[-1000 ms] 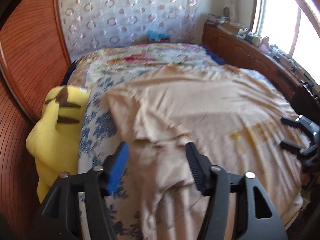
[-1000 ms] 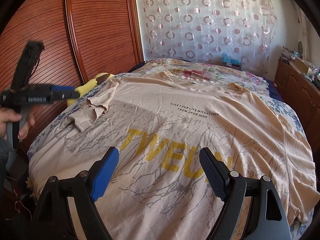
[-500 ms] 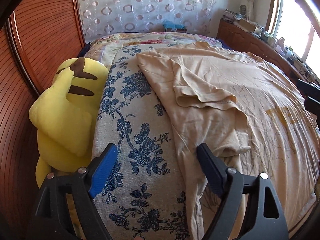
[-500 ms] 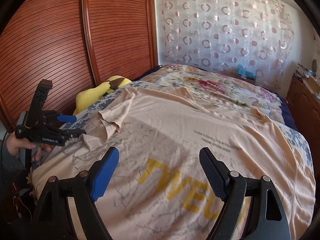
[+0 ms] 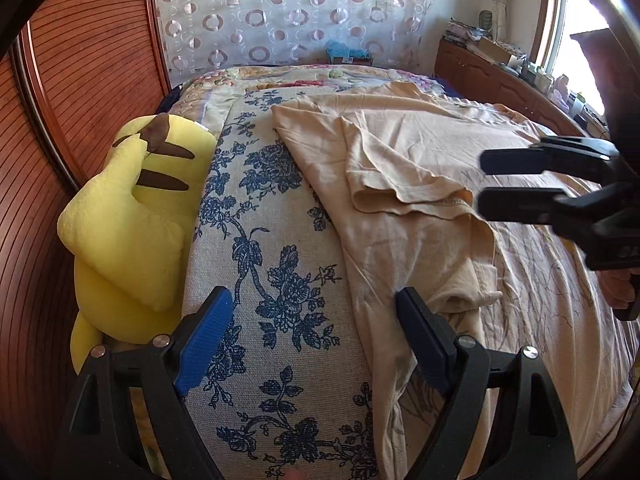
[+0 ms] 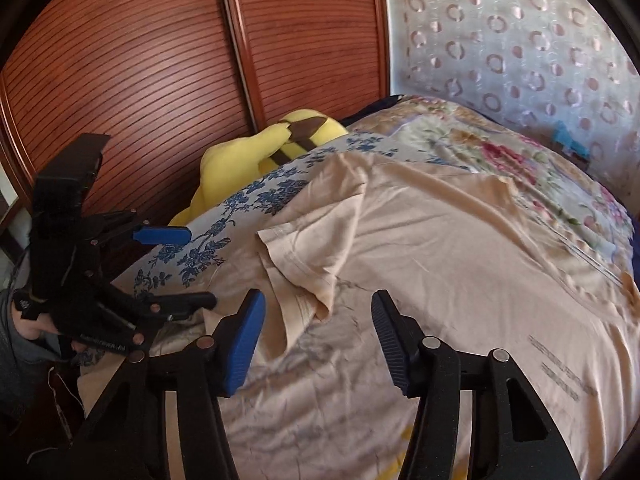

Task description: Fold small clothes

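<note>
From the left wrist camera, my left tongs (image 5: 310, 336) are spread wide and hold nothing; they hover over the blue-flowered bedspread (image 5: 256, 216), with the right-hand finger just above the edge of the beige T-shirt (image 5: 420, 152). The shirt lies spread on the bed, its sleeve (image 5: 400, 184) folded in over the body. A yellow plush toy (image 5: 128, 216) sits at the bed's left edge. My right tongs (image 5: 516, 184) reach in from the right, spread apart, above the shirt.

From the right wrist camera, my right tongs (image 6: 316, 340) gape wide, empty, just over the shirt (image 6: 440, 240) near the folded sleeve (image 6: 304, 248). The left tongs (image 6: 176, 268) hang over the bedspread (image 6: 224, 224), also empty.
</note>
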Motion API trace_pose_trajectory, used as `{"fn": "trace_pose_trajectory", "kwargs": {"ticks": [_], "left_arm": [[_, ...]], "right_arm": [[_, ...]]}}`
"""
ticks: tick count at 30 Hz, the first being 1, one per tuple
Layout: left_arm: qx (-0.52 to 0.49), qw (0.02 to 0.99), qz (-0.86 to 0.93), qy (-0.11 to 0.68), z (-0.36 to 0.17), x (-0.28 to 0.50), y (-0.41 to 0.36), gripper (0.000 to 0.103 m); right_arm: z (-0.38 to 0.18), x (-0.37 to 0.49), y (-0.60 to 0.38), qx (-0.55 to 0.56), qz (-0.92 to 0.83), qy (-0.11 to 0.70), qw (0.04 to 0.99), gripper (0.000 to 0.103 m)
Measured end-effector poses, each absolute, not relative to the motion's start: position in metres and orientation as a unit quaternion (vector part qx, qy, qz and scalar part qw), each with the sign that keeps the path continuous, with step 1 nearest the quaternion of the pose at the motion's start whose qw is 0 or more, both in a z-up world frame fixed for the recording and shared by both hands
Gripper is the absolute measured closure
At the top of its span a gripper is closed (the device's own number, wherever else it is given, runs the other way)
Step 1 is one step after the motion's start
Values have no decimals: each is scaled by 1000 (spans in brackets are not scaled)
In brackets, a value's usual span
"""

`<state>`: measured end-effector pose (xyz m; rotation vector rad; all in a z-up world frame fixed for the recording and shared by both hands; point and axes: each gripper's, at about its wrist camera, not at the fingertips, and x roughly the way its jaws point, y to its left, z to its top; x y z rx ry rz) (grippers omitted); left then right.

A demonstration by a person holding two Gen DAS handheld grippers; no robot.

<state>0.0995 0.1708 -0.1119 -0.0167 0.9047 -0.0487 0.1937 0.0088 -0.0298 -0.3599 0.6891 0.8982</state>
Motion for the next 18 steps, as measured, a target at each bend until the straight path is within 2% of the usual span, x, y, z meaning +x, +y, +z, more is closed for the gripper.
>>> {"fn": "trace_pose_trajectory", "kwargs": {"ticks": [2, 12, 15, 17, 18], "left_arm": [[-8, 899, -23, 437, -112, 100, 171, 18], [-10, 899, -23, 436, -112, 101, 172, 17], [-10, 899, -23, 436, -112, 100, 171, 17], [-10, 899, -23, 436, -112, 101, 172, 17], [-10, 899, -23, 436, -112, 101, 172, 17]], "right_arm": [[-32, 200, 21, -173, 427, 327, 825, 52], [-42, 221, 55, -167, 442, 342, 813, 61], [-45, 220, 64, -171, 438, 347, 812, 75], [-47, 221, 66, -175, 431, 345, 815, 95], [-44, 220, 66, -177, 424, 337, 822, 98]]}}
